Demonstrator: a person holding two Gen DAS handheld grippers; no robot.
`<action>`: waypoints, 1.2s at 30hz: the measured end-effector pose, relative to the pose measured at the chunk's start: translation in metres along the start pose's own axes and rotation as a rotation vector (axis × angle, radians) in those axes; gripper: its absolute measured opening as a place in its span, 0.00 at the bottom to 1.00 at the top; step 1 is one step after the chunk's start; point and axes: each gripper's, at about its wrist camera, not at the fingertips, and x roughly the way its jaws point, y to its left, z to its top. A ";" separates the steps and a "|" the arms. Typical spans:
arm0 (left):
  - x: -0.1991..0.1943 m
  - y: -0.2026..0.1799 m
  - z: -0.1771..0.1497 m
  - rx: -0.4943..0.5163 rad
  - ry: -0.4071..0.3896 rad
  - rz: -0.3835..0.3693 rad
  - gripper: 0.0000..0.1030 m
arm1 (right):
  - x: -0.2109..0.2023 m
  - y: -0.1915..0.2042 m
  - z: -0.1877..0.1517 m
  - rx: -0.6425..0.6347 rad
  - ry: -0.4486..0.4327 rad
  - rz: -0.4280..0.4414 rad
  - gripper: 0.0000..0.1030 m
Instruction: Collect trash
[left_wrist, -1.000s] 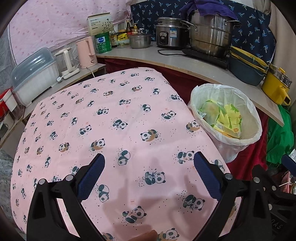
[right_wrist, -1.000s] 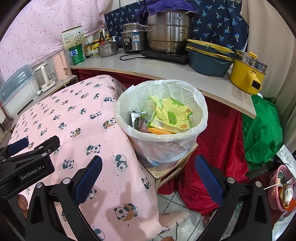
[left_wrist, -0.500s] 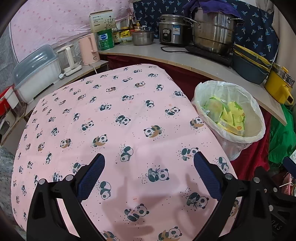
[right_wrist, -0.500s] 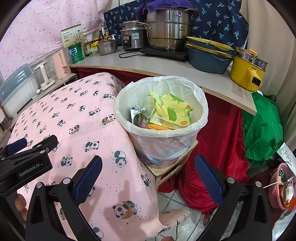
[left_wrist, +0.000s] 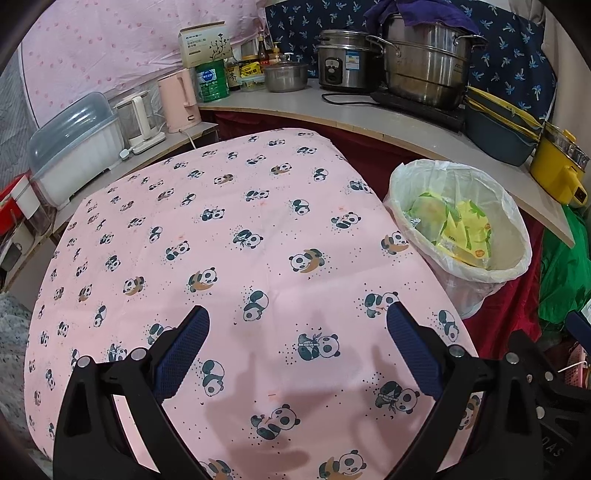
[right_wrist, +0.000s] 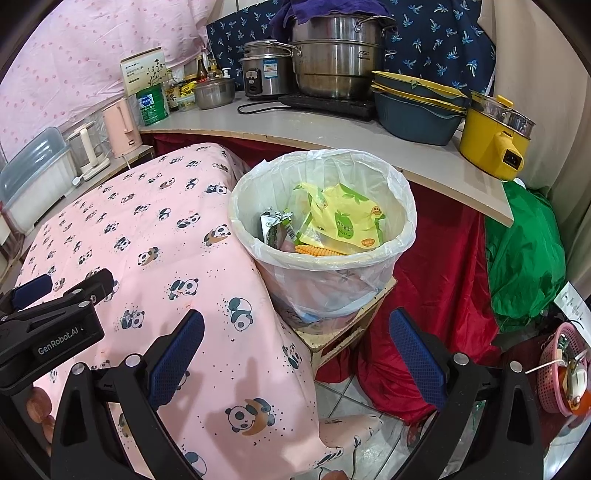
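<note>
Sitting beyond right gripper (right_wrist: 295, 332): trash bin (right_wrist: 400, 236).

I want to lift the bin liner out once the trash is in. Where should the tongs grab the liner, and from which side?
Probably the liner where it folds over the bin rim, from above: that overhang is loose film a finger can slip under. The near side faces the open right tongs; the table cloth crowds the left.
</note>
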 end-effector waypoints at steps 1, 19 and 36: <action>0.000 0.000 0.000 -0.001 -0.001 -0.001 0.90 | 0.000 0.000 0.000 0.001 0.000 0.000 0.94; 0.000 -0.001 -0.001 0.002 0.002 -0.001 0.90 | 0.001 -0.001 0.000 -0.001 0.001 0.000 0.94; 0.000 -0.002 -0.002 -0.007 -0.012 -0.004 0.90 | 0.003 -0.005 -0.002 0.012 -0.004 0.001 0.94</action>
